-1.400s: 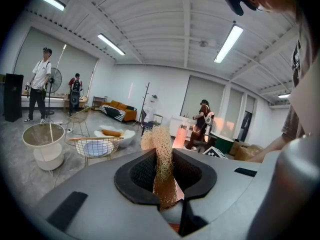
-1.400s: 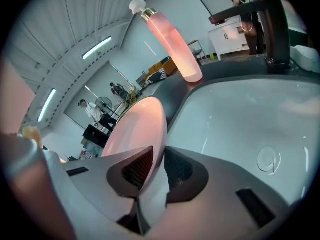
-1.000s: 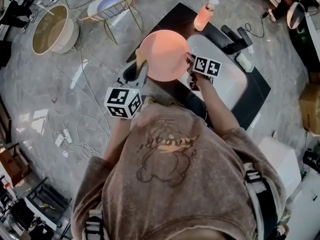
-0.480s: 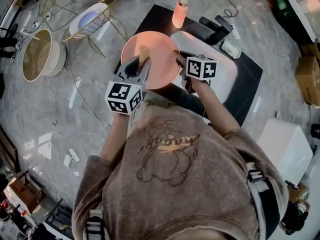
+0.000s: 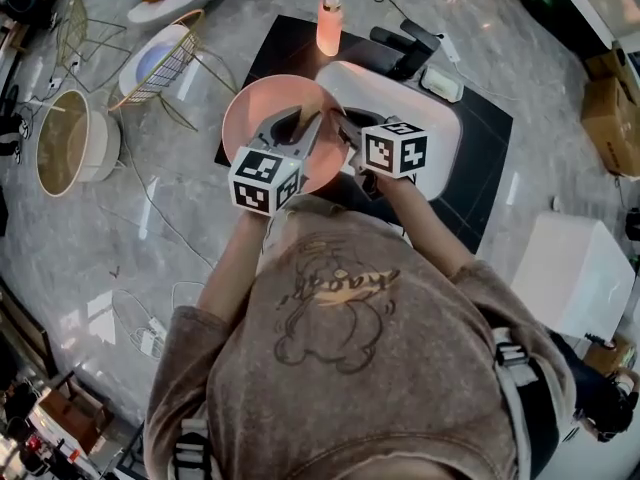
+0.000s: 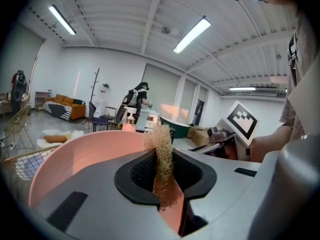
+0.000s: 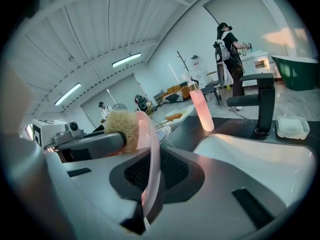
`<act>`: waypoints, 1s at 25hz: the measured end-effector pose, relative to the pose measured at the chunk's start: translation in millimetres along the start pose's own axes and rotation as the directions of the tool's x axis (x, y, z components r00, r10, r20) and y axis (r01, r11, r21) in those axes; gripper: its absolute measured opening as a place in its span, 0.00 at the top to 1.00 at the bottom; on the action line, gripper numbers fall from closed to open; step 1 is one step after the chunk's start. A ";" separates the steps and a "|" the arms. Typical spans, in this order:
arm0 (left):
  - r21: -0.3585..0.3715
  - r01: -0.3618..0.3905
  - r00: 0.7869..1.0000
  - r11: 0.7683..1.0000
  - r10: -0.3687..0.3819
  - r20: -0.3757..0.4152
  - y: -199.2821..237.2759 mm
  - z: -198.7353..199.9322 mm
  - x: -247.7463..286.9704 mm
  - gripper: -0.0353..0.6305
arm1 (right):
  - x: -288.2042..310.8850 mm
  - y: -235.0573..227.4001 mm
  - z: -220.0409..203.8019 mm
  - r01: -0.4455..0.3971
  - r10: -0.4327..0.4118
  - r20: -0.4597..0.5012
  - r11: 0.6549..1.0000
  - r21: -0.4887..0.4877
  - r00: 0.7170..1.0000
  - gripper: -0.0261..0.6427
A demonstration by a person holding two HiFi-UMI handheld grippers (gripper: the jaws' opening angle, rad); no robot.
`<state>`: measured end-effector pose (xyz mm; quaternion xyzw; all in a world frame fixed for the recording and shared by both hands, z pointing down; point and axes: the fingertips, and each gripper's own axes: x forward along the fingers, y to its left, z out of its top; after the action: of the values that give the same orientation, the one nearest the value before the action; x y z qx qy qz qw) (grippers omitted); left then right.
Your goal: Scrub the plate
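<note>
We're clamping the right gripper [image 7: 149, 176] on the rim of the pink plate [image 5: 250, 118], jaws nearly together on the thin edge. That's keeping the plate up in the air over the counter's [image 5: 490, 138] left edge, just beside the sink [image 5: 445, 118], with its face free for scrubbing. The left gripper [image 6: 162, 176] is pinching a straw-coloured scrub pad [image 6: 161, 149] so that the free end is sticking out past the jaws and, as far as we can tell, touching the plate's face.
</note>
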<state>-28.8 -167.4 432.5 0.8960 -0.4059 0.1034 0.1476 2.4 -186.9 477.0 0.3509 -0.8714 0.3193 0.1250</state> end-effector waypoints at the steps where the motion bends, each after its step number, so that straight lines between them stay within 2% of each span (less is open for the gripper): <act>1: 0.003 0.009 1.000 1.000 -0.009 -0.007 -2.8 -0.4 4.4 0.83 | -3.4 1.3 -0.4 0.000 0.000 0.002 1.000 -0.004 1.000 0.92; 7: -0.004 0.057 0.998 0.998 -0.058 -0.021 -12.0 1.5 19.0 0.83 | -15.6 11.3 1.6 0.009 -0.009 0.032 1.000 0.011 0.999 0.92; 12: 0.024 0.049 0.998 0.999 -0.048 -0.043 -6.8 -1.6 19.9 0.83 | -12.4 11.5 -1.2 0.018 -0.018 0.040 1.000 -0.001 0.999 0.92; 19: 0.099 -0.015 0.998 0.995 0.021 -0.061 18.2 11.3 14.4 0.83 | -13.9 15.5 4.5 0.016 -0.015 0.058 1.000 -0.015 0.998 0.92; 25: 0.160 -0.089 0.992 0.983 0.102 -0.079 50.2 17.9 6.4 0.83 | -17.2 14.6 10.5 0.024 -0.021 0.076 0.999 -0.034 0.997 0.91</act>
<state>-61.5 -209.6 426.8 0.8789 -0.4322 0.1808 0.0895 4.8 -176.6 454.6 0.3704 -0.8770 0.2888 0.1016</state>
